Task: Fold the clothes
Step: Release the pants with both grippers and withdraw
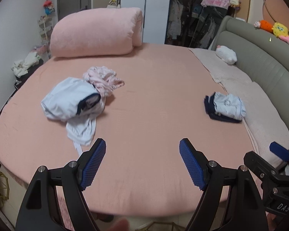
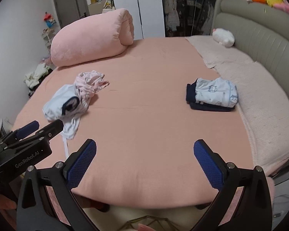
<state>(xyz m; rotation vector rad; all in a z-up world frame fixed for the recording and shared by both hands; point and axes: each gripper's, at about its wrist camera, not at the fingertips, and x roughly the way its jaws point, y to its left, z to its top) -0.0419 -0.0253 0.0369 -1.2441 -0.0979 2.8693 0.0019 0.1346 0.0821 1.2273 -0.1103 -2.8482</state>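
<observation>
Two grippers hung side by side over the near edge of the bed (image 1: pixel 154 115), and neither had hold of anything. On the left gripper (image 1: pixel 142 152) the blue-padded fingers (image 1: pixel 95 163) stood wide apart with only bare pink sheet between them. The right gripper (image 2: pixel 144 154) was spread just as wide, its pads (image 2: pixel 208 165) empty too, and it hovered clear of the cloth.

Ahead of the left gripper and off to its left lay the unfolded heap: a pale blue garment (image 1: pixel 67 101) with a dark neckband, crumpled, one white piece trailing toward the tool's left finger and stopping just short of it. A pink patterned garment (image 1: pixel 103 80) was bunched against the far side of that blue one, touching it. From the right gripper the same heap sat forward and to the left, beyond the other tool's black body (image 2: pixel 23 144).

Ahead and to the right of both tools was a small folded stack (image 2: pixel 213 94), light blue printed cloth on top of something navy, resting close to where the sheet met a paler blanket (image 2: pixel 260 96). Farther off, at the back left, a rolled pink duvet (image 1: pixel 94 32) lay across the bed, and a white plush toy (image 1: pixel 226 54) sat against the grey padded headboard (image 1: pixel 260 57) on the right.
</observation>
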